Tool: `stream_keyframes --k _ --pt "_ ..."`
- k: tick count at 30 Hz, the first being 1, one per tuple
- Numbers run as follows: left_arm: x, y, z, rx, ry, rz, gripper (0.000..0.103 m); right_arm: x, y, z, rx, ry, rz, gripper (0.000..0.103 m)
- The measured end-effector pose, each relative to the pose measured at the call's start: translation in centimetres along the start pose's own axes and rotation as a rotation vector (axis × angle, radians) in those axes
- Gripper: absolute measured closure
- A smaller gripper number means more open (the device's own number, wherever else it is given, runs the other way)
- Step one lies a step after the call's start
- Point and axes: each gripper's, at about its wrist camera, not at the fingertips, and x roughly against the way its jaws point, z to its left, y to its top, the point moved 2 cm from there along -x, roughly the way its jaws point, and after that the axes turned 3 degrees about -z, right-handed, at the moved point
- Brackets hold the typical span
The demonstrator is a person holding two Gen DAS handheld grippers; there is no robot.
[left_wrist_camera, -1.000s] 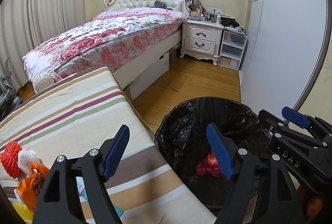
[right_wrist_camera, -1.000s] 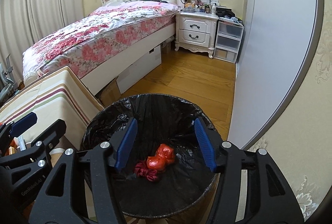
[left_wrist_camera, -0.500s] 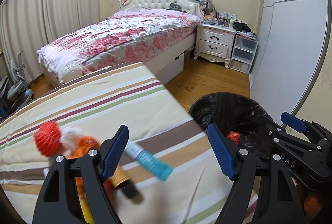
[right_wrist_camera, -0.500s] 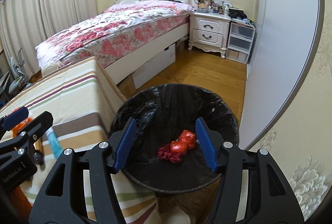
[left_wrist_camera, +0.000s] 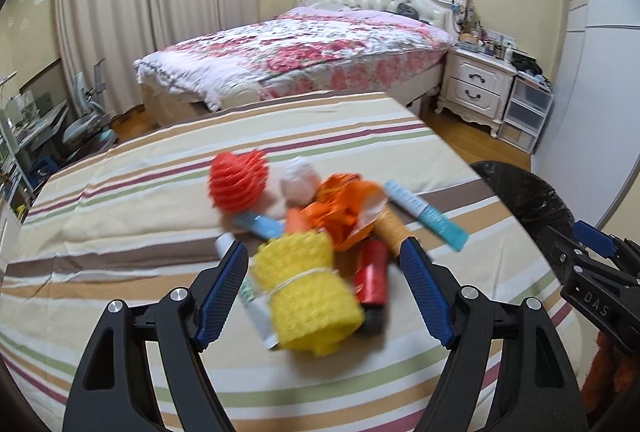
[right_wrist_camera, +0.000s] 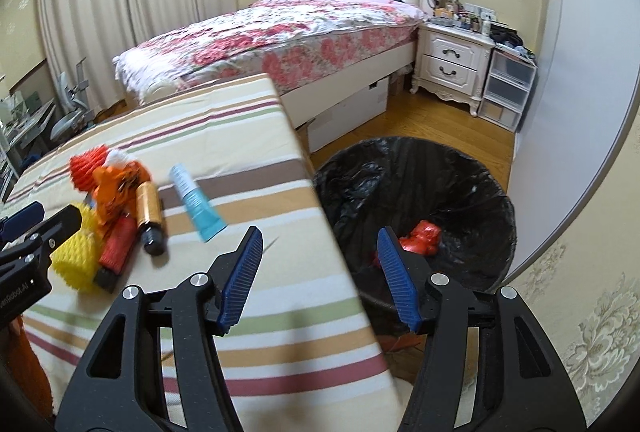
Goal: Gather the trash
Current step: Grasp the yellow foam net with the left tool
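A heap of trash lies on the striped tablecloth (left_wrist_camera: pixel 120 192): a yellow foam net (left_wrist_camera: pixel 308 292), a red foam net (left_wrist_camera: pixel 238 184), an orange wrapper (left_wrist_camera: pixel 344 204), a red can (left_wrist_camera: pixel 372 272), a gold bottle (right_wrist_camera: pixel 149 212) and a white-and-teal tube (left_wrist_camera: pixel 428 216). My left gripper (left_wrist_camera: pixel 324 292) is open and hangs over the heap, the yellow foam net between its fingers but not pressed. My right gripper (right_wrist_camera: pixel 320 272) is open and empty, above the table's right edge. The black-lined bin (right_wrist_camera: pixel 420 208) beside the table holds red crumpled trash (right_wrist_camera: pixel 422 238).
A bed with a flowered cover (left_wrist_camera: pixel 304 52) stands behind the table, a white nightstand (left_wrist_camera: pixel 476 92) and plastic drawers (left_wrist_camera: pixel 524 116) to its right. A grey wardrobe (right_wrist_camera: pixel 568 92) lines the right wall. Wooden floor (right_wrist_camera: pixel 432 120) lies between bed and bin. A chair (left_wrist_camera: pixel 84 116) stands far left.
Both grippers swung left, away from the bin and over the table. The trash heap came from the left edge of the left wrist view to between its fingers. Both jaws kept their width.
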Motion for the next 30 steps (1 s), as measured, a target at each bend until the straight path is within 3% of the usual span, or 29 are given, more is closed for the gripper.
stream_keyframes --k 10,15,18,24,30 --pt "-2.2 -2.1 2.6 0.048 0.003 0.078 0.028 0.3 -1.8 3.3 0.055 0.046 0.021 0.045" --pt "-2.9 -2.9 3.1 0.05 -0.022 0.113 0.048 0.0 -1.8 3.8 0.06 0.054 0.03 0.045" --pt "-2.7 -3.0 3.1 0.038 -0.039 0.102 0.054 -0.4 -1.8 4.2 0.066 0.056 0.038 0.045" --pt "-1.0 -2.6 3.8 0.048 -0.06 0.065 0.055 -0.5 -1.5 5.0 0.081 0.064 0.04 0.045" --pt "0.9 -1.8 5.7 0.057 -0.022 0.01 0.055 -0.1 -0.7 6.6 0.103 0.089 0.027 0.045"
